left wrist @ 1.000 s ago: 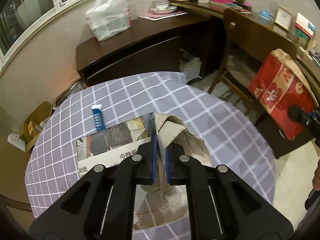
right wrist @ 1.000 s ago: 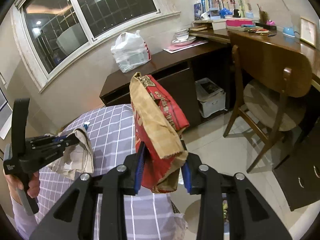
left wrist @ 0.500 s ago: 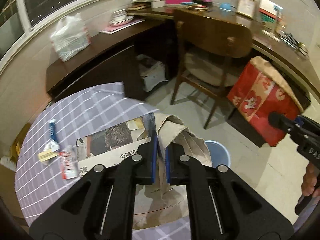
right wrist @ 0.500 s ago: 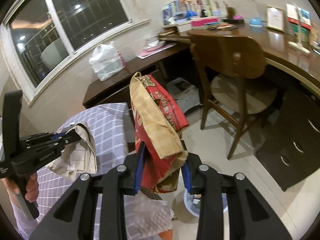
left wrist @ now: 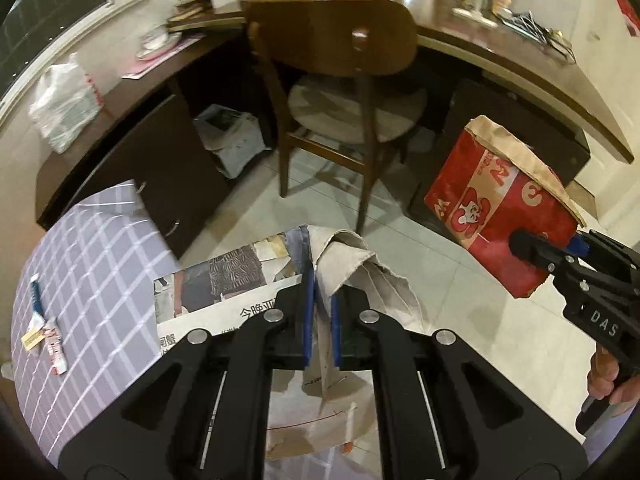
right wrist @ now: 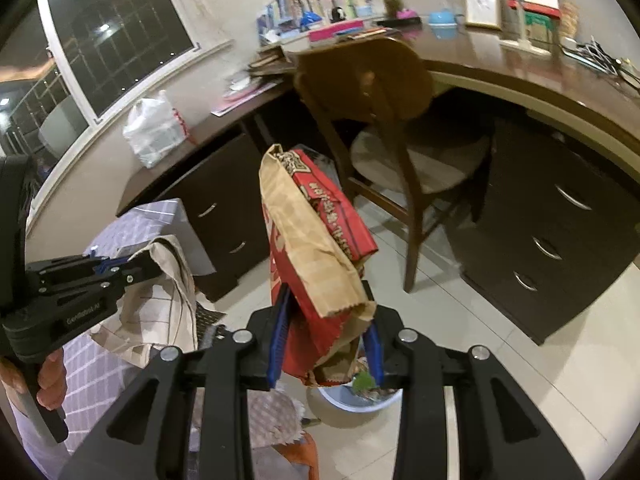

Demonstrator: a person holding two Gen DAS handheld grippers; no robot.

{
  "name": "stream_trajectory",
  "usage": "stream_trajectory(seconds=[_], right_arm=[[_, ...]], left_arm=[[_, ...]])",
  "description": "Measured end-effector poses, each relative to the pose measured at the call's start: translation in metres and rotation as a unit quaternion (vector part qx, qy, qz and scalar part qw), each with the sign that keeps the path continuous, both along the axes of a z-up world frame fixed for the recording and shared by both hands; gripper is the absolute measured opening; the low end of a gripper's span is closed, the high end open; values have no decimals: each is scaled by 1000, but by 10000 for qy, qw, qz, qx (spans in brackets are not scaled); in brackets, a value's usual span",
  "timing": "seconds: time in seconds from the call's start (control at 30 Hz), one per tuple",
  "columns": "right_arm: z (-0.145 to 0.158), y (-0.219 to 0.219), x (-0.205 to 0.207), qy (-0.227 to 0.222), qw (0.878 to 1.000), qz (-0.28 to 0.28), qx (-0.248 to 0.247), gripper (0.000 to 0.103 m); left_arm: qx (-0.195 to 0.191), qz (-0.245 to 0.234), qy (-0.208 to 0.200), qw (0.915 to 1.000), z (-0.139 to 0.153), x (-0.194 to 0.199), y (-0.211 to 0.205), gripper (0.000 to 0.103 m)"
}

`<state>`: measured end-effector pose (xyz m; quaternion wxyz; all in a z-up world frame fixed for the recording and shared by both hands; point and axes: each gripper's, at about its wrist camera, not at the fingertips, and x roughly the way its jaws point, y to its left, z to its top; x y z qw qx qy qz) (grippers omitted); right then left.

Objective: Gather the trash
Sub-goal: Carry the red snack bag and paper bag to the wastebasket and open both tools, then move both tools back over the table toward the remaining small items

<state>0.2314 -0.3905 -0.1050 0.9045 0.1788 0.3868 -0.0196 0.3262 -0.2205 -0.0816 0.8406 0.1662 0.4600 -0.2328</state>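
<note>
Left wrist view: left gripper (left wrist: 320,304) is clamped on a crumpled grey-brown paper wrapper (left wrist: 360,272), pads nearly meeting on a pinched fold, with a newspaper sheet (left wrist: 224,284) caught in the same grip and hanging off toward 9 o'clock. Both are thin, limp and very light; they will flop and could tear or slip, so a bunched fold is the best place to hold, not a single loose edge. Checked tablecloth (left wrist: 92,276) sits at 8 o'clock with small wrappers (left wrist: 48,336) left on it, trash not yet collected. At 3 o'clock the right gripper (left wrist: 560,248) holds a red paper bag (left wrist: 500,208) by its lower corner, a hand (left wrist: 608,376) on the handle. Wooden chair (left wrist: 344,80) at 12 o'clock. Right wrist view: right gripper (right wrist: 326,340) is closed on the red paper bag (right wrist: 316,240), jaws part-way apart and squeezing its crushed bottom end, bag sticking up toward 12 o'clock. The bag is stiffer than the wrapper but still light and crushable; the gripped folded end looks secure enough. A blue bin (right wrist: 360,400) shows just below the jaws at 6 o'clock, some green scrap inside, likely the drop point. Left gripper (right wrist: 132,270) at 9 o'clock with the paper wrapper (right wrist: 160,300) dangling.
</note>
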Motion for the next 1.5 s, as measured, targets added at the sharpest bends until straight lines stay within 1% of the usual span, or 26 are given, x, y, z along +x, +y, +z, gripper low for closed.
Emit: stream_trajectory(seconds=[0.13, 0.17, 0.27, 0.37, 0.43, 0.5, 0.57, 0.87, 0.9, 0.97, 1.03, 1.2, 1.3, 1.5], right_arm=[[-15, -14, -11, 178, 9997, -152, -10, 33], [-19, -17, -13, 223, 9996, -185, -10, 33], [-32, -23, -16, 369, 9990, -251, -8, 33], [-45, -26, -15, 539, 9981, -306, 31, 33], [-51, -24, -13, 615, 9976, -317, 55, 33], [-57, -20, -9, 689, 9972, -271, 69, 33], [-63, -15, -3, 755, 9969, -221, 82, 33], [-74, 13, 29, 906, 9957, 155, 123, 35], [-73, 16, 32, 897, 9957, 190, 110, 44], [-72, 20, 35, 857, 9963, 90, 49, 58], [-70, 22, 36, 773, 9970, 53, 0, 58], [-71, 27, 40, 915, 9958, 86, 8, 58], [-68, 31, 38, 917, 9957, 108, -44, 58], [-62, 39, 33, 967, 9952, 116, -135, 58]], left_arm=[[47, -177, 136, 9997, -15, -2, -26, 8], [85, -194, 143, 9997, -18, -2, -32, 11], [279, -278, 173, 9991, -31, -3, -45, 13], [425, -300, 238, 9984, -42, -2, -49, 15], [437, -276, 307, 9982, -46, 1, -49, 24], [396, -233, 220, 9987, -45, 3, -45, 50], [381, -211, 105, 9990, -44, 3, -41, 50], [479, 9, 9, 9989, -41, 11, -12, 50], [471, 58, 19, 9989, -41, 13, -8, 50], [453, 144, 56, 9989, -43, 15, -2, 50], [433, 217, 116, 9988, -45, 16, 4, 50], [360, 226, 251, 9988, -51, 14, 11, 50], [342, 194, 326, 9987, -54, 14, 13, 50], [214, 218, 372, 9988, -51, 11, 24, 50]])
